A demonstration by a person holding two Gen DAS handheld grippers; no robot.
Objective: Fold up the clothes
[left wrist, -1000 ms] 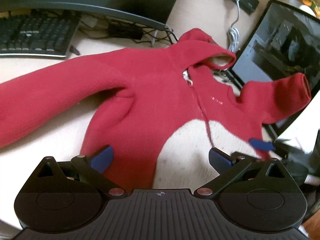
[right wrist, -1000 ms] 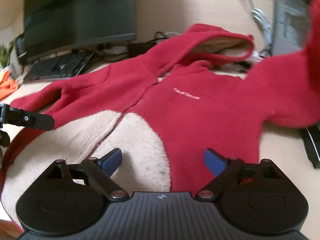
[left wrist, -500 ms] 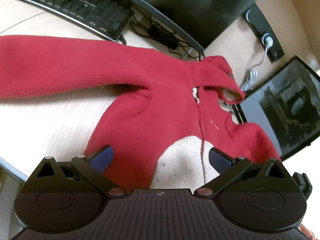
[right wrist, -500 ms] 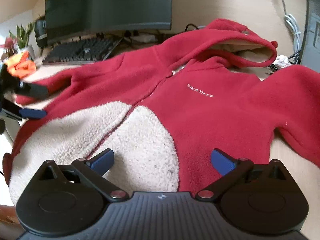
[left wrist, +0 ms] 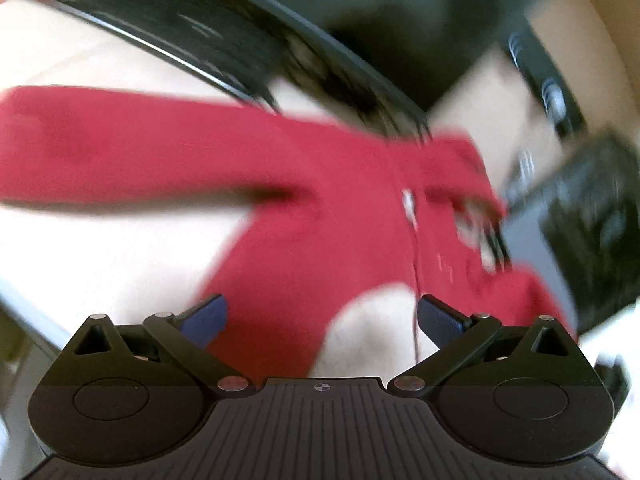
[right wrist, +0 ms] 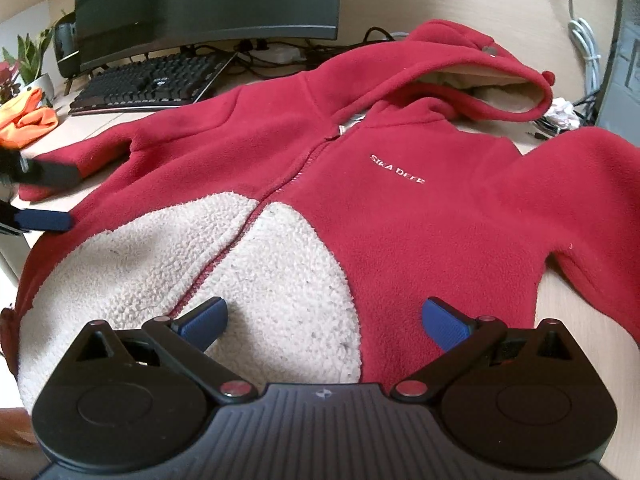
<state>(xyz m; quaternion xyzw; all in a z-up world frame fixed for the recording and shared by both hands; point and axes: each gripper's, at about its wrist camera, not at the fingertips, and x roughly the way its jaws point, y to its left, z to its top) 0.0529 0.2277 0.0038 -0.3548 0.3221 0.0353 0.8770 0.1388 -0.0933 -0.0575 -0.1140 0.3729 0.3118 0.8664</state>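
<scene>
Both my grippers, left point(left wrist: 322, 314) and right point(right wrist: 324, 320), hang wide open, holding nothing, over the red fleece hooded jacket point(right wrist: 400, 208). I'd pinch the left sleeve point(left wrist: 120, 144) near its cuff, lifting cleanly before folding across.

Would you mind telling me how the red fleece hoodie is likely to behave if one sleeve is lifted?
The red fleece hoodie lies limp and creased, so the sleeve would probably droop and drag the body along. Its thick pile suggests it grips rather than slips. It looks light, so it may slide across the smooth desk.
</scene>
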